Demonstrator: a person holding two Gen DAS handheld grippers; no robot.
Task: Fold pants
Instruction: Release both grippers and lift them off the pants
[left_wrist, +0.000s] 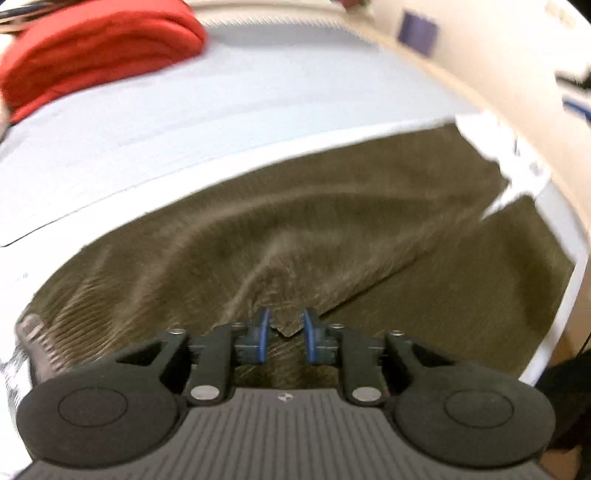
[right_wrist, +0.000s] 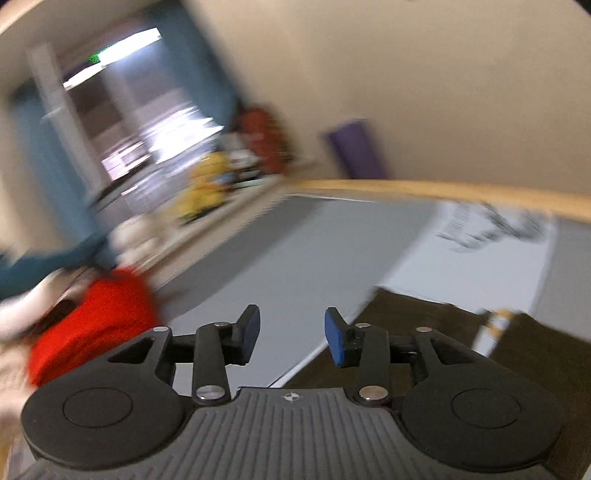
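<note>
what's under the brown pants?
The brown corduroy pants lie on a white sheet over the grey table surface. Left tongs straddle a lifted fold corner. Whatever is beneath the cloth's middle is covered.

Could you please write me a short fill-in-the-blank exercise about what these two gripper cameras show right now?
1. The pants spread on the table are ____ in colour.
2. A corner of the pants sits between the fingers of the ____ gripper.
3. The right gripper is open and holds ____.
4. The folded garment lying apart from the pants is ____.

Missing words: brown; left; nothing; red
</note>
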